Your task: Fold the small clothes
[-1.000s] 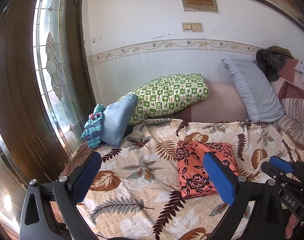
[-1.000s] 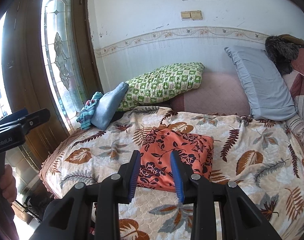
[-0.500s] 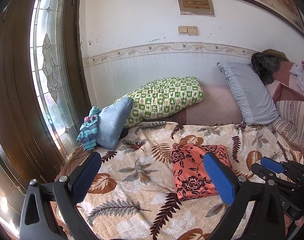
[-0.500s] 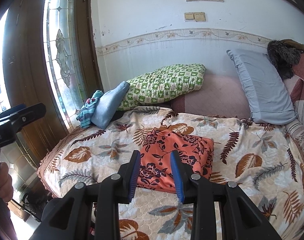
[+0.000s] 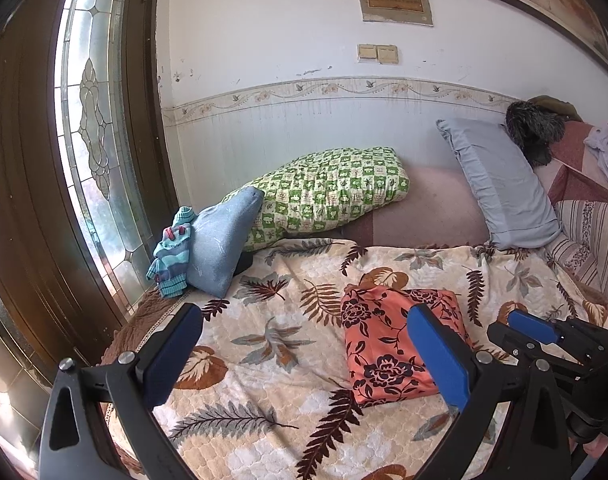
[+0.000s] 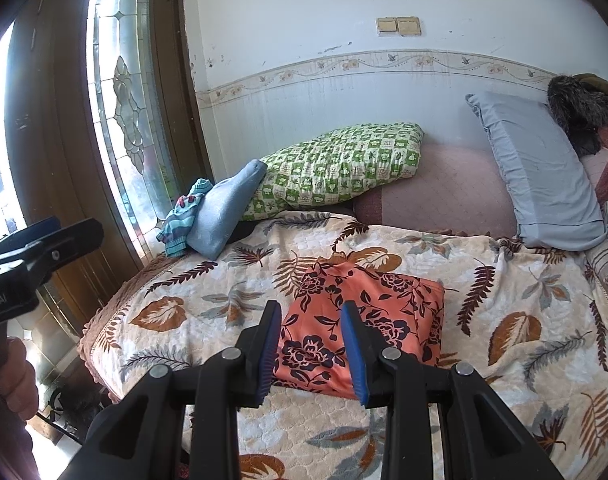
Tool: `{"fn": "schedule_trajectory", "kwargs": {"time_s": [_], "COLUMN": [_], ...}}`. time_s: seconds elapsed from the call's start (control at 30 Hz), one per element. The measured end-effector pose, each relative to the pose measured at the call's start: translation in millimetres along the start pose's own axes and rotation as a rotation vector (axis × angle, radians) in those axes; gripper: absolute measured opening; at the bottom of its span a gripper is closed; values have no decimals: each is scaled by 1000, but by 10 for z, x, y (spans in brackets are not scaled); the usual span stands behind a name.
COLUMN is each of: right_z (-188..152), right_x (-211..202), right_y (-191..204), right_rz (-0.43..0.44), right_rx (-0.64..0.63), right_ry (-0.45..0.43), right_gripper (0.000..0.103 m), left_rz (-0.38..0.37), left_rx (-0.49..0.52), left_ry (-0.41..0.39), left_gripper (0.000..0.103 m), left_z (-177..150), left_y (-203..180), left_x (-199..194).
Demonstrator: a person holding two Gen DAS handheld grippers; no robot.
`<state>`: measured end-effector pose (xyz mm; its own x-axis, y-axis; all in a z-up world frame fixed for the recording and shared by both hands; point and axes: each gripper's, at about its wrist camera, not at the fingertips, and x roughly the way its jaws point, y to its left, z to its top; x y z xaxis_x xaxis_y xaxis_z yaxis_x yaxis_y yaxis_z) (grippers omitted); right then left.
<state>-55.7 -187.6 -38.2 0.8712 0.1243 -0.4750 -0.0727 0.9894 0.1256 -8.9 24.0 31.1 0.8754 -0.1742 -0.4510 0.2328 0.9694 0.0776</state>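
Note:
A folded orange garment with dark flowers (image 5: 388, 344) lies flat on the leaf-patterned bedspread (image 5: 271, 344); it also shows in the right wrist view (image 6: 364, 320). My left gripper (image 5: 304, 356) is wide open and empty, held above the bed's near edge, left of the garment. My right gripper (image 6: 310, 348) is open with a narrower gap and empty, held just in front of the garment's near edge, apart from it. The right gripper also shows at the lower right of the left wrist view (image 5: 544, 332).
A green checked pillow (image 5: 328, 196), a blue cushion (image 5: 223, 248) and a striped knit item (image 5: 171, 256) lie at the bed's far left. A grey pillow (image 5: 500, 196) leans at the right. A wooden door with a glass pane (image 5: 87, 128) stands left of the bed.
Both grippers have drawn back and up a little from the bed, so the garment looks slightly farther. Both stay open; the garment has not moved.

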Motion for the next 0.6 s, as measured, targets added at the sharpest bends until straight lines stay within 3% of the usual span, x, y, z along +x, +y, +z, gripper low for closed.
{"fn": "schedule_trajectory", "kwargs": {"time_s": [0.37,0.6], "right_z": [40,81], "right_x": [239,473], "right_y": [-1,-172], "right_rz": [17,42], "right_rx": [2,37], "right_ry": [20,32], "right_gripper": [34,34], "left_rz": [-2,-80], "left_rx": [4,-13], "left_ry": [32,70], "left_gripper": [102,102], "left_z": [-16,-12], "left_y": [-37,-93], "left_x": [272,617]}}
